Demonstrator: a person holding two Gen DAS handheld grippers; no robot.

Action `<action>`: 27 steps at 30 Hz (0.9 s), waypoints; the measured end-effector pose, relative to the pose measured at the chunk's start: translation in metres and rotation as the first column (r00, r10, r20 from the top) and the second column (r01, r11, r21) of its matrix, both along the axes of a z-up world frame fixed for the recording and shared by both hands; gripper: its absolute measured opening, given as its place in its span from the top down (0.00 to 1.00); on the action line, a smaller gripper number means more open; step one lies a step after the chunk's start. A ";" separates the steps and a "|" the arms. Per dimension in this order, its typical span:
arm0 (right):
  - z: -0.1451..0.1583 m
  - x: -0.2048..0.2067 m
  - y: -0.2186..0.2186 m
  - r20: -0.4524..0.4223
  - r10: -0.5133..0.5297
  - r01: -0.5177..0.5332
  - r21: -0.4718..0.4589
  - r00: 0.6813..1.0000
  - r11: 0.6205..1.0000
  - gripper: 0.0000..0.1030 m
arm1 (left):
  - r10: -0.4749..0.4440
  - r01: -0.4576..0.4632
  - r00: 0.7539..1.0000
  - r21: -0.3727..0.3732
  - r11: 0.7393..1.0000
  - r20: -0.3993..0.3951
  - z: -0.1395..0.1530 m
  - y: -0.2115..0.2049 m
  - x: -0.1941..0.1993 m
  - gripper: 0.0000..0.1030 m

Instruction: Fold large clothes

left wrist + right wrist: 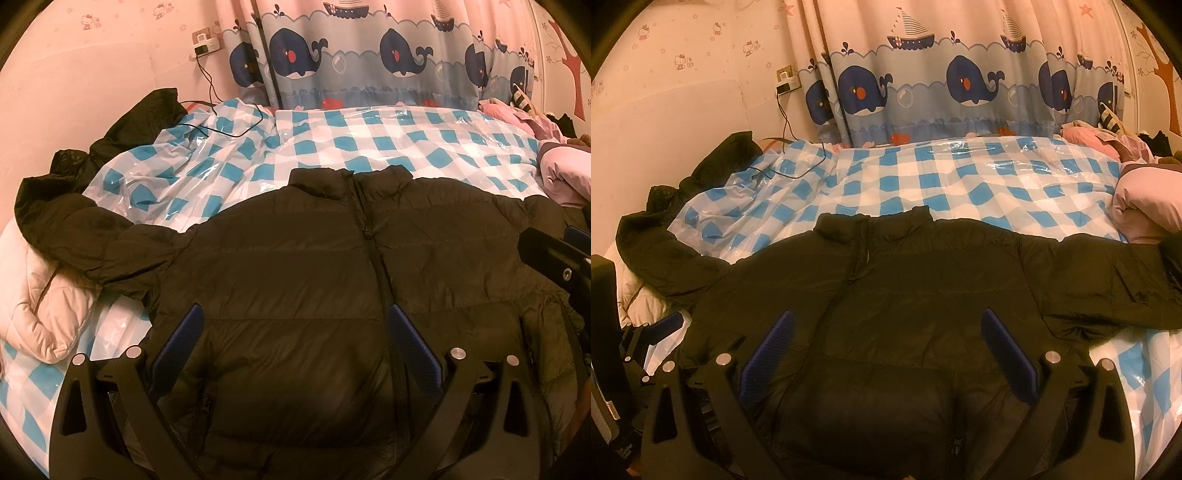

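A large black puffer jacket (295,266) lies flat, front up and zipped, on a bed with a blue-and-white checked plastic sheet (369,144). Its collar points to the far side and both sleeves are spread out sideways. My left gripper (293,321) is open and empty, hovering over the jacket's lower middle near the zipper. My right gripper (886,325) is open and empty above the jacket (923,280), over its lower right half. The right gripper's body shows at the right edge of the left wrist view (554,254). The left gripper shows at the left edge of the right wrist view (646,339).
A cream quilted garment (40,306) lies under the jacket's left sleeve. Another black jacket (140,118) is piled at the far left by the wall. Pink clothes (561,177) are heaped at the right. A charger cable (229,125) trails onto the bed. A whale-print curtain (369,55) hangs behind.
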State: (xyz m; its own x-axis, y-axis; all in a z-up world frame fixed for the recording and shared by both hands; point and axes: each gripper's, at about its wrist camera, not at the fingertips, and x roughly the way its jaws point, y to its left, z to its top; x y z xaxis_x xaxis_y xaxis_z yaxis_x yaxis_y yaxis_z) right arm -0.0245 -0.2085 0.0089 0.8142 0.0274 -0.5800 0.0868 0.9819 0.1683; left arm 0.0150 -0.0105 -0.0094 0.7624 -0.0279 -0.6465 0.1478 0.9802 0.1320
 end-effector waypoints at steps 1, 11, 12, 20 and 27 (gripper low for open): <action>0.000 0.000 -0.001 0.000 0.000 0.000 0.001 1.000 1.000 0.06 | 0.000 0.000 1.000 0.000 1.000 0.000 0.000 -0.001 0.000 0.07; 0.005 -0.001 -0.004 0.020 0.009 -0.009 -0.015 1.000 1.000 0.06 | -0.007 0.007 1.000 0.005 1.000 -0.003 0.000 0.004 -0.003 0.07; 0.010 -0.003 -0.008 0.035 0.004 -0.002 -0.032 0.999 0.999 0.06 | -0.013 0.013 1.000 0.010 1.000 0.002 -0.001 0.002 -0.006 0.07; 0.050 -0.083 -0.193 0.112 -0.296 0.298 0.004 0.948 0.955 0.06 | -0.005 0.007 0.999 0.024 1.000 -0.047 -0.017 -0.010 0.001 0.07; 0.004 -0.176 -0.427 -0.063 -0.629 0.604 0.372 0.774 0.705 0.06 | 0.030 -0.042 0.989 -0.081 0.996 -0.144 -0.033 -0.005 0.015 0.07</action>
State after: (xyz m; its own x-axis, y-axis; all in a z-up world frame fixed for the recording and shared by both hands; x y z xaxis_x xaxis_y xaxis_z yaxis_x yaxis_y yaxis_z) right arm -0.2001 -0.6355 0.0133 0.7570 -0.3042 -0.5783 0.6280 0.5832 0.5153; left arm 0.0302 -0.0151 -0.0427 0.6645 -0.0609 -0.7448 0.1235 0.9919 0.0291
